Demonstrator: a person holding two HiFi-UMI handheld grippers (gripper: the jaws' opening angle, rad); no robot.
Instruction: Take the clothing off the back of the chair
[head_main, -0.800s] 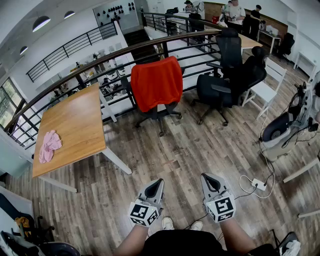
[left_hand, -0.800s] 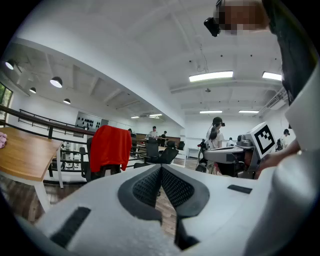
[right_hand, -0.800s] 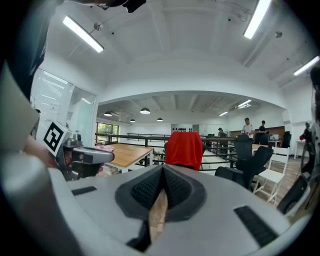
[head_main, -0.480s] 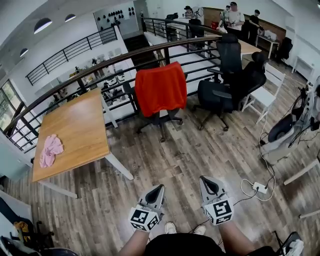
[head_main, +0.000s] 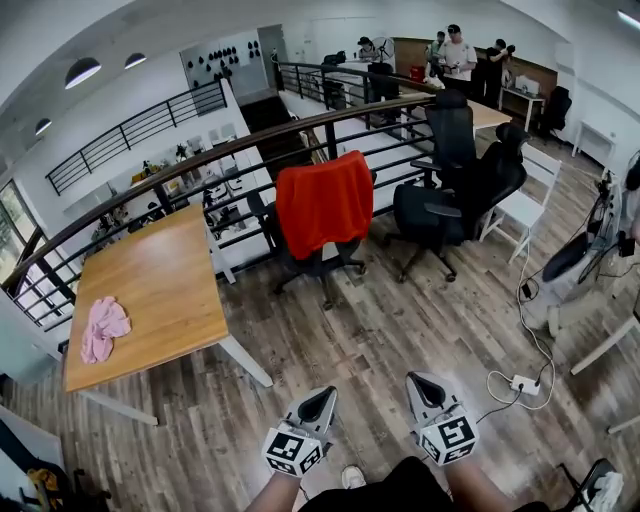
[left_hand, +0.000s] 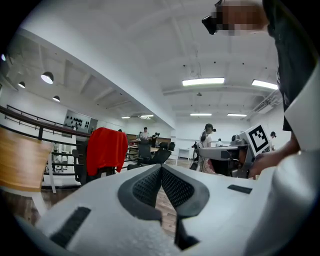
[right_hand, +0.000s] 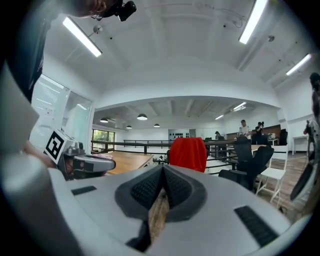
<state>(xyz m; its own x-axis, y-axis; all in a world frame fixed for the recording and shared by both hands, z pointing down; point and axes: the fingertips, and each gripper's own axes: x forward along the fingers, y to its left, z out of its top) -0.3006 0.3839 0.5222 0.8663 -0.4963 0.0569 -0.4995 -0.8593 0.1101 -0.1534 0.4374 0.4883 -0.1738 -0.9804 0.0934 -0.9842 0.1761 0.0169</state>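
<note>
Clothing: plain red, draped smooth over the back of a black chair by the railing, covering the backrest. One red piece only; one crumpled pink cloth on the one wooden table, well apart to the left. Two tools: left gripper and right gripper, held low, level, side by side, aimed chairward, well short of it, jaws together, nothing between.
</note>
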